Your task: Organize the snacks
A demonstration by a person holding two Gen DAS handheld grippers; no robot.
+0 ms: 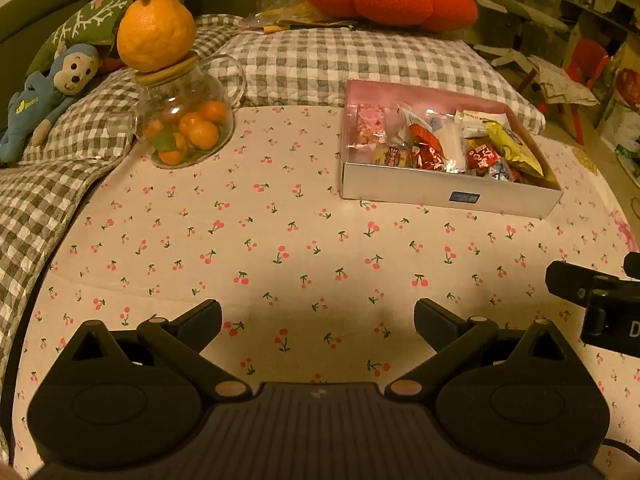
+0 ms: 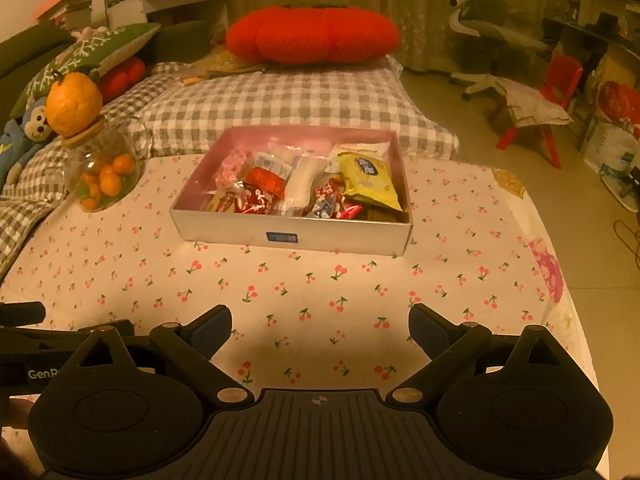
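A shallow white box [image 1: 448, 194] [image 2: 292, 236] with a pink inside sits on the cherry-print cloth and holds several wrapped snacks, among them a yellow packet [image 1: 514, 146] [image 2: 370, 180] and red wrappers [image 1: 430, 152] [image 2: 256, 200]. My left gripper [image 1: 318, 322] hovers open over the cloth, well short of the box, nothing between its fingers. My right gripper [image 2: 320, 330] is open too, in front of the box and empty. In the left wrist view the right gripper's body [image 1: 600, 300] shows at the right edge.
A glass jar [image 1: 184, 128] [image 2: 102, 172] of small oranges stands left of the box, a large orange [image 1: 156, 38] [image 2: 74, 104] on its lid. Checked pillows [image 1: 340, 64], a red cushion [image 2: 312, 34] and a blue monkey toy [image 1: 48, 88] lie behind. The floor drops off right.
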